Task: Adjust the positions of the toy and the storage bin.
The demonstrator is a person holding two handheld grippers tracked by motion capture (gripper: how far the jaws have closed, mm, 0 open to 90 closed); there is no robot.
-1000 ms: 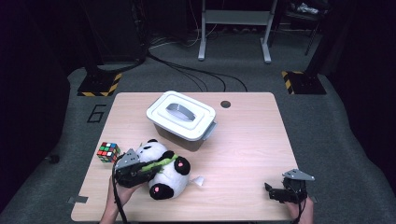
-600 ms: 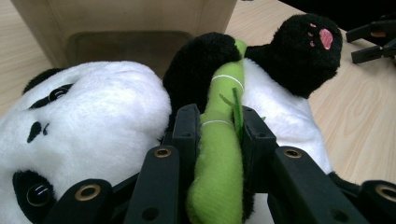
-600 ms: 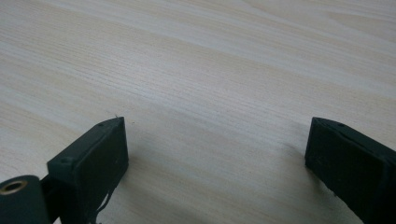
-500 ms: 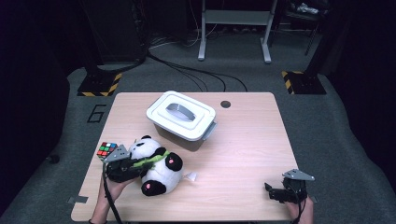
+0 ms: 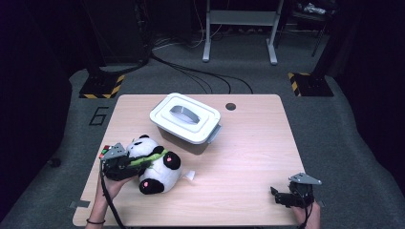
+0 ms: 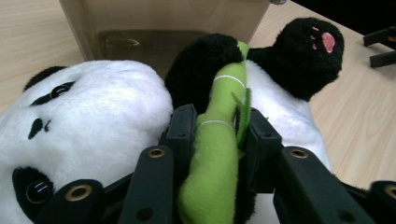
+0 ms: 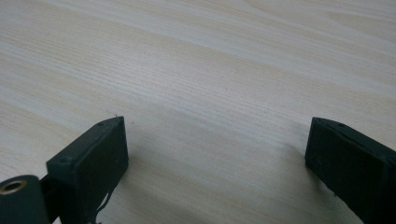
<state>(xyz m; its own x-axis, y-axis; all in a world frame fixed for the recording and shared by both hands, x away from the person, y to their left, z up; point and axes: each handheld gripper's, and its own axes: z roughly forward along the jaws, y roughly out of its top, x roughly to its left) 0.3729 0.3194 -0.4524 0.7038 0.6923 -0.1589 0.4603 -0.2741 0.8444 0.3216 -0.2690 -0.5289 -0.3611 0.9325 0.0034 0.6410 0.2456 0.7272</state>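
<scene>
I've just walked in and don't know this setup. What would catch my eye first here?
Most striking is the white-and-black plush panda lying at the table's near left, with the left tongs shut on the green plush bamboo stalk across its chest. Just behind it stands a lidded white-and-grey plastic box. The right tongs rest open over bare wood at the near right.

lidded white box (image 5: 186, 118) mid-table — colourful cube (image 5: 104, 151) near the left edge.

The plush panda (image 5: 152, 167) is white with black ears, eye patches and limbs, pink marks on its paw soles, and a bright green bamboo stalk (image 6: 215, 154) ringed with thin white lines. The storage box (image 5: 186, 119) has a white lid over translucent grey walls, on a pale wood-grain table (image 5: 248, 157). At the left edge a puzzle cube (image 5: 104, 150) shows red and green squares.
</scene>
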